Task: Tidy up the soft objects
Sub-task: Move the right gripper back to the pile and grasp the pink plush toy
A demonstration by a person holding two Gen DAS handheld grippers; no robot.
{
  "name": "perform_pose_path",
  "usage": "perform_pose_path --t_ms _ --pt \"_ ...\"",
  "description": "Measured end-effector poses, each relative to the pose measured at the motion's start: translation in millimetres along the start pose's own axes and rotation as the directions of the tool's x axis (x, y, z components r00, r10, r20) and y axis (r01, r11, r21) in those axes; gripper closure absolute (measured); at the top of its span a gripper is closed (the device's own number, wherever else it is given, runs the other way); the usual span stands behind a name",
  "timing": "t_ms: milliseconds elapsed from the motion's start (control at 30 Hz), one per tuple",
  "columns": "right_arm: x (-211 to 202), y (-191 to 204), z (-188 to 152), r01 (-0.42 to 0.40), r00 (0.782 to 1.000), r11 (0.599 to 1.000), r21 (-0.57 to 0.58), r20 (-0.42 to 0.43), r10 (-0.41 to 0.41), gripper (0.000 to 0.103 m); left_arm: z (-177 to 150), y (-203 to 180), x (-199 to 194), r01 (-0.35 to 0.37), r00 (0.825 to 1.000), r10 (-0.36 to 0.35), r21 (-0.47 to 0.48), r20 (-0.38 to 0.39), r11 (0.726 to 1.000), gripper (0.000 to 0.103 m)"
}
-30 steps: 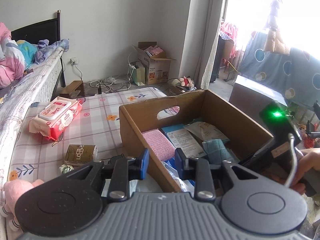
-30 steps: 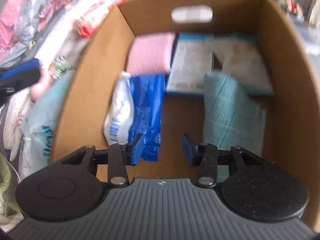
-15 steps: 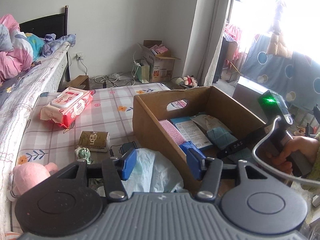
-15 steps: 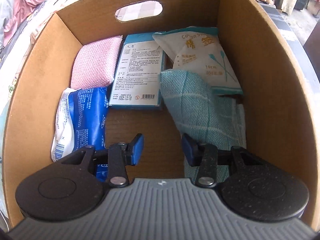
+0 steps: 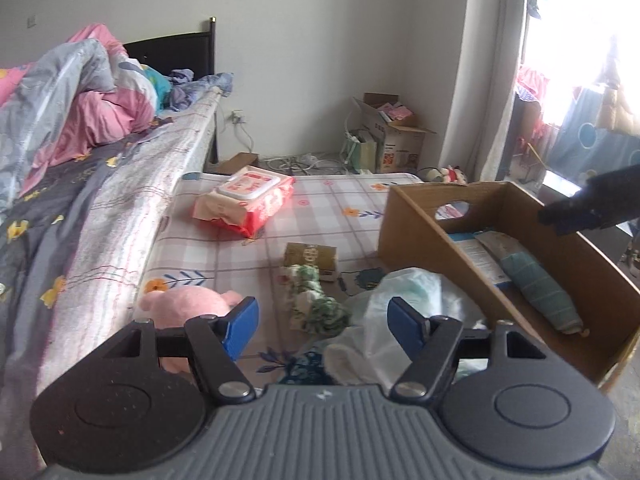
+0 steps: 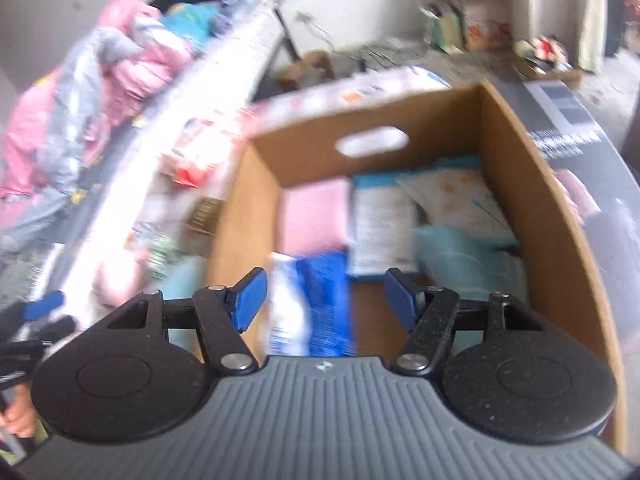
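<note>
**Two wrist views, one shared box**

The left wrist view looks low across the checked mattress [image 5: 320,208] toward the far wall, the cardboard box [image 5: 416,232] at 2 o'clock; the right wrist view, blurred, sits close above the same cardboard box [image 6: 536,216], facing into it, the bed at 10 o'clock; both share the box interior.

Left gripper [image 5: 318,325] jaws spread wide, right gripper [image 6: 322,294] likewise, both empty

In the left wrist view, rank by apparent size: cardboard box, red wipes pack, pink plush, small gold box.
1. cardboard box
2. red wipes pack
3. pink plush, partly hidden by the left gripper and nearer, so unsure against the pack
4. small gold box
</note>
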State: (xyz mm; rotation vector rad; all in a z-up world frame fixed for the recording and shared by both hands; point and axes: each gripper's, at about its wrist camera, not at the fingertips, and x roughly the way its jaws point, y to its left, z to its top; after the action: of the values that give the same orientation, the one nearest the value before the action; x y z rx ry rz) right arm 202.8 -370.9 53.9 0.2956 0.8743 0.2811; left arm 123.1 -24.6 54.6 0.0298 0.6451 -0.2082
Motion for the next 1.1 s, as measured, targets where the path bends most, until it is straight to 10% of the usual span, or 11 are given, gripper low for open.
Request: perform_pose_path --t_ms 367,733,1100 --pt "96.8 164.3 39.6 -0.377 0.909 0.924 0.059 -0.167 0.381 0.038 -9.4 50.3 40.3 -0.175 0.982 0.178 0.052 -0.061 0.983 0.028" --pt "270.6 204.9 27.9 -0.233 0.841 0.912 0.339 -0.4 0.364 0.039 -15.3 89.7 100.4 -0.191 0.961 0.185 -0.007 -0.208 0.982 0.028" --pt "336.7 218.7 18.3 -0.136 0.835 0.913 0.384 -0.452 0.314 0.039 -14.8 106.8 111.4 -0.133 0.967 0.113 -0.075 -0.228 0.988 0.024"
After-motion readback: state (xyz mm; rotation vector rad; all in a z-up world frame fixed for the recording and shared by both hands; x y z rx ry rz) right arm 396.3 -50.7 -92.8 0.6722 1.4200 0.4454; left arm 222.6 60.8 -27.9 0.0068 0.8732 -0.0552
